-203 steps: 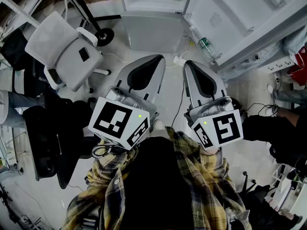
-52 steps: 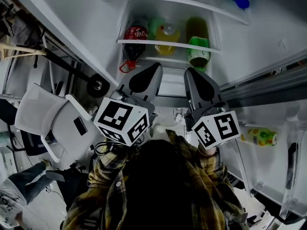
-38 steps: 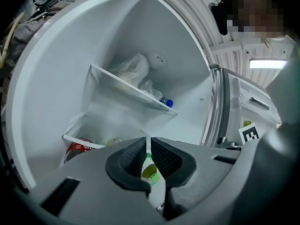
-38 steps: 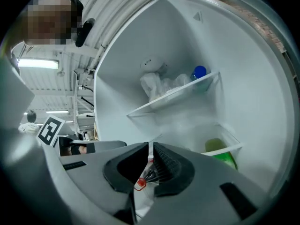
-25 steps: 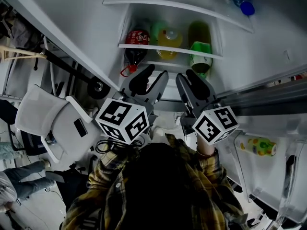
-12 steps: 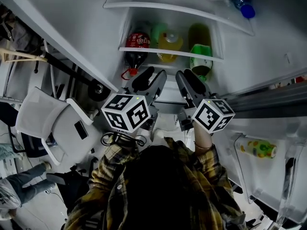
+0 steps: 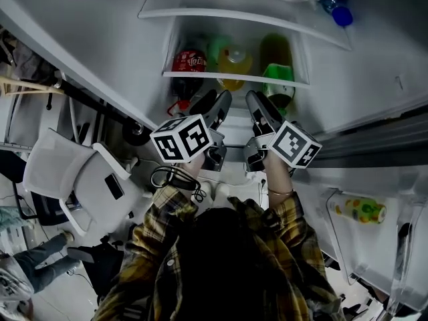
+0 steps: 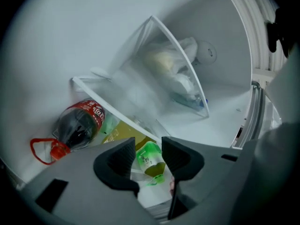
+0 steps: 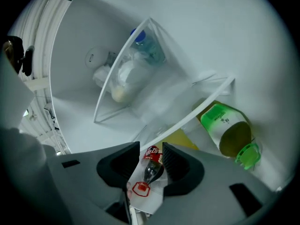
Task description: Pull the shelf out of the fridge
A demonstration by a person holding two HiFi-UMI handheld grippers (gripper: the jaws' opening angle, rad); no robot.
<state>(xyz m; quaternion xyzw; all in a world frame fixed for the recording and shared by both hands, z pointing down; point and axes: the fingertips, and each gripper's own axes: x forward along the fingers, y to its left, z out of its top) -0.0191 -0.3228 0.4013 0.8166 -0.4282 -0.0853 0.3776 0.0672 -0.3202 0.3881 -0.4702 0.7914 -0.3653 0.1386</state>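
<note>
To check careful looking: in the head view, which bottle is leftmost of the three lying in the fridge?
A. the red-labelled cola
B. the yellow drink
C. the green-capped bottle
A: the cola bottle lies leftmost, the yellow drink in the middle, the green-capped bottle at the right.

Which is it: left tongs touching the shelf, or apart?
Apart. Head view shows a gap between the left tongs and the shelf edge; left gripper view shows them open, holding nothing.
</note>
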